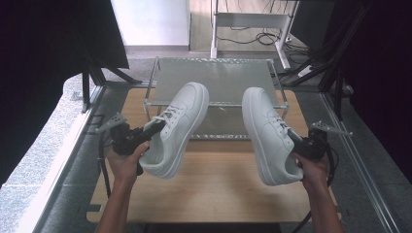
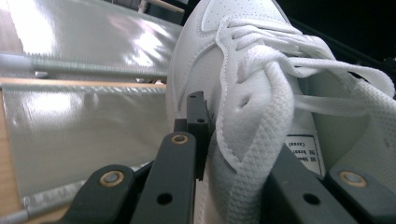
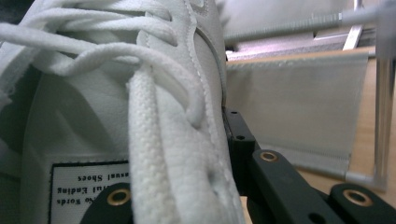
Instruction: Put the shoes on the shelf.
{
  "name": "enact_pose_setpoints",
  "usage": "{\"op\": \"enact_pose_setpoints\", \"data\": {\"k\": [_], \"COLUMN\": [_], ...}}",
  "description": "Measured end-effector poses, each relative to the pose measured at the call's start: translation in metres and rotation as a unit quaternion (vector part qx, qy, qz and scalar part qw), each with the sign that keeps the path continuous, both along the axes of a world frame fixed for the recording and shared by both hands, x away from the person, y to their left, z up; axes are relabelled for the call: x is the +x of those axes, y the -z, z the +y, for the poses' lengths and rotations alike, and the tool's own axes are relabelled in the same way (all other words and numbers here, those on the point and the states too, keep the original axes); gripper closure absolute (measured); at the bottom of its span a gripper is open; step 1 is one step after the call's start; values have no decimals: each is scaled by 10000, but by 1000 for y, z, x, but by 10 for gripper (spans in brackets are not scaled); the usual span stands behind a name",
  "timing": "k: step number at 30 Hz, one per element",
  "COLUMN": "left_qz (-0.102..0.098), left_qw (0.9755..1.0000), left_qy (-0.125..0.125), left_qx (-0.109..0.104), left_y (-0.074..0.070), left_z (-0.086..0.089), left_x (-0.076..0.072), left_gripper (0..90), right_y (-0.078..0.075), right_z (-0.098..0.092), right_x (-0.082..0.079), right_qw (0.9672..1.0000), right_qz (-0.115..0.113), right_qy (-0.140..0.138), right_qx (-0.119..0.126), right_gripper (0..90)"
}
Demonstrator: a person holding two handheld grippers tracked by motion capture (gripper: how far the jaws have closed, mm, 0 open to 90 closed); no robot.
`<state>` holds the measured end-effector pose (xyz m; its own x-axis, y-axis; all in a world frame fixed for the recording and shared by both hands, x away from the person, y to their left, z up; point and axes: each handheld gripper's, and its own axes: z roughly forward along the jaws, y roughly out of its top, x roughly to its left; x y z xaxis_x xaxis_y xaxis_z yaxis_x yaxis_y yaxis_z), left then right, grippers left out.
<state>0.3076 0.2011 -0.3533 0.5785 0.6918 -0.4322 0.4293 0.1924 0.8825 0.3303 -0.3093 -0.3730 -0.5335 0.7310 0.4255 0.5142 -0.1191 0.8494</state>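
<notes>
I have each set of tongs, left tongs (image 1: 154, 127) and right tongs (image 1: 293, 136), clamped on a white shoe's collar, left shoe (image 1: 176, 127) and right shoe (image 1: 267, 134) mid-frame, toes aimed at the rack (image 1: 216, 77) for shelving.

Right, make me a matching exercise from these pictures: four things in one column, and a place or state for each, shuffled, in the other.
Things:
1. left shoe
2. right shoe
3. shoe rack
4. table

Places or states:
A. bare wooden surface under both shoes
B. held off the table by the right gripper
C. grey shelves at the far end of the table
D. held off the table by the left gripper

Pairs: 1-D, 2-B, 3-C, 4-A
</notes>
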Motion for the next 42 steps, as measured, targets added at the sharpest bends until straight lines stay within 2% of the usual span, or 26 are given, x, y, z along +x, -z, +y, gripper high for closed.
{"op": "enact_pose_setpoints", "data": {"k": [8, 14, 20, 25, 33, 38, 42], "left_qz": [29, 38, 46, 81, 80, 88, 94], "left_qw": [10000, 10000, 9998, 9998, 9997, 9995, 9995], "left_qy": [8, -87, -171, -173, -224, -248, -249], "left_qx": [-49, -16, 38, -44, 50, 152, 157], "left_y": [-17, -27, -35, -41, -50, -55, -57], "left_z": [-3, -5, -7, -8, -11, -16, -19], "left_x": [18, 30, 43, 54, 61, 67, 72], "left_gripper": [843, 843, 843, 842, 841, 841, 840], "right_y": [-26, -44, -55, -63, -73, -79, -82], "right_z": [7, 13, 17, 20, 22, 26, 28], "right_x": [16, 27, 36, 47, 56, 60, 65], "right_qw": [9998, 9997, 9995, 9993, 9993, 9990, 9989], "right_qz": [-96, -157, -174, -156, -129, -128, -120], "right_qy": [154, 185, 228, 305, 354, 383, 407], "right_qx": [16, -100, -114, -143, -85, -186, -194], "right_gripper": [858, 858, 858, 857, 857, 857, 857]}}
